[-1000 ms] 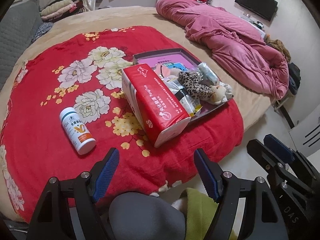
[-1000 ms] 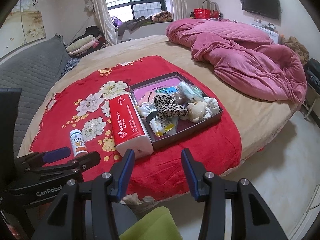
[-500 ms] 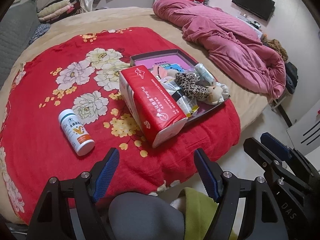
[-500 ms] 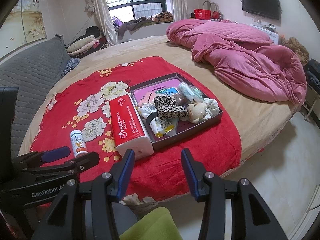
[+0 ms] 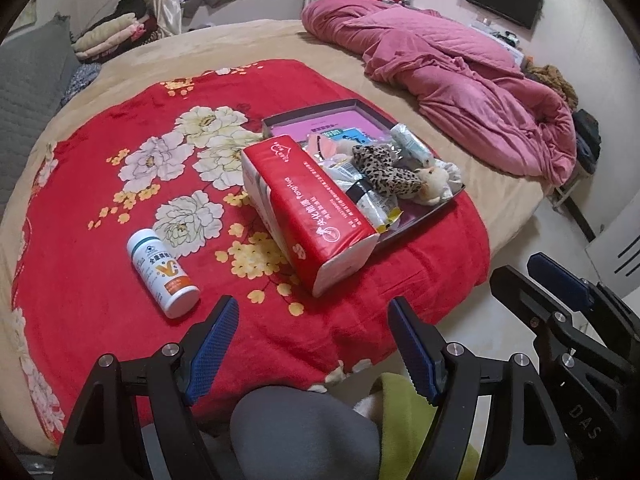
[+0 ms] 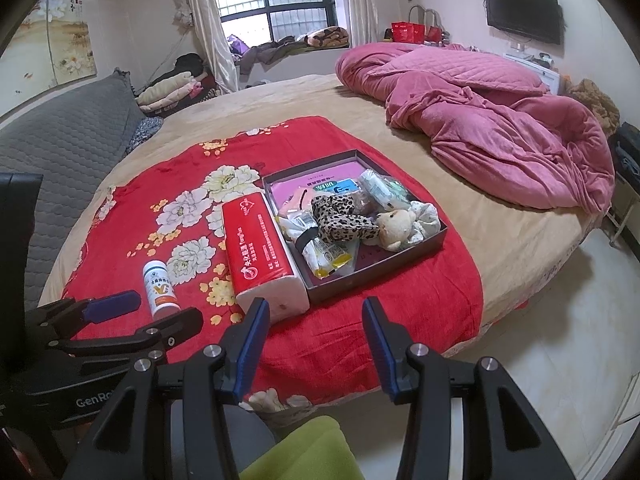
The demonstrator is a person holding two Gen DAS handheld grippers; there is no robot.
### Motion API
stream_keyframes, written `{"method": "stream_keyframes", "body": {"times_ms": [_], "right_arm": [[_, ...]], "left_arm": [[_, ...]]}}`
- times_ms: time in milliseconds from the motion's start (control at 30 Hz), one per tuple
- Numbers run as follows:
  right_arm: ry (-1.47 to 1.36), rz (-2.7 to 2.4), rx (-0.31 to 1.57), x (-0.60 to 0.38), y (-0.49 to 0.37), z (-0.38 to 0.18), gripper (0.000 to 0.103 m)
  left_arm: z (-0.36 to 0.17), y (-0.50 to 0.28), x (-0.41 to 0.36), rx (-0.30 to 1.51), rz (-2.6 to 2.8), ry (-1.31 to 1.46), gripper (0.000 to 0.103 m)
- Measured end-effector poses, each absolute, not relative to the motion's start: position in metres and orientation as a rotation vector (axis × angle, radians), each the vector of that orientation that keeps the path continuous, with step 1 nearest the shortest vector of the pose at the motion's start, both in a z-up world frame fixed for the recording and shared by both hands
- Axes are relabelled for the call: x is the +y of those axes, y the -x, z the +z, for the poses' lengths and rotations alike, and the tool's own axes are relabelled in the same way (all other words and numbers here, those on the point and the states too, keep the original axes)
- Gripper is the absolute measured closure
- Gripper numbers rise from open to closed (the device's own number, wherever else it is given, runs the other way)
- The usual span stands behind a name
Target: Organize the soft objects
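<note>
My left gripper & right gripper: jaws released, nothing between. Tissue pack at 12, touching box; bottle at 10.

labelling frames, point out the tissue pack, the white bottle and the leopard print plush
tissue pack [image 6: 260, 248]: right wrist view, red top face
white bottle [image 5: 162, 267]: left wrist view, label on its side
leopard print plush [image 6: 340, 222]: right wrist view, spotted body

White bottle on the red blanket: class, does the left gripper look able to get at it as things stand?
Probably yes. The bottle lies alone on the blanket, just ahead of the left gripper, whose jaws stand open and empty; the tissue pack sits apart.
</note>
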State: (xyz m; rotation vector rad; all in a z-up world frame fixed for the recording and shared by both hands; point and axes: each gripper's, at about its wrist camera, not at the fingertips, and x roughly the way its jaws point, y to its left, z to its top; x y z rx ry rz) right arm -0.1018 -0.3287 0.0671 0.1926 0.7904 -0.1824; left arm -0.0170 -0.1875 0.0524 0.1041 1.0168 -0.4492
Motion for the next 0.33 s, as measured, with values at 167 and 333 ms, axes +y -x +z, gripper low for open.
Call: {"method": "stream_keyframes", "body": {"times_ms": [167,333], "right_arm": [[-0.191,-0.180,0.796,-0.3280,0.1013,0.0648,0.055],[-0.190,-0.175,0.798,-0.3278,0.1005,0.0624,0.055]], "left_arm": [[0.0510,0.0174,-0.1872,1.020,-0.445,-0.105,0.025],[0.0540,0.0200,-0.1872,0.997,-0.416,-0.118,0.025]]}}
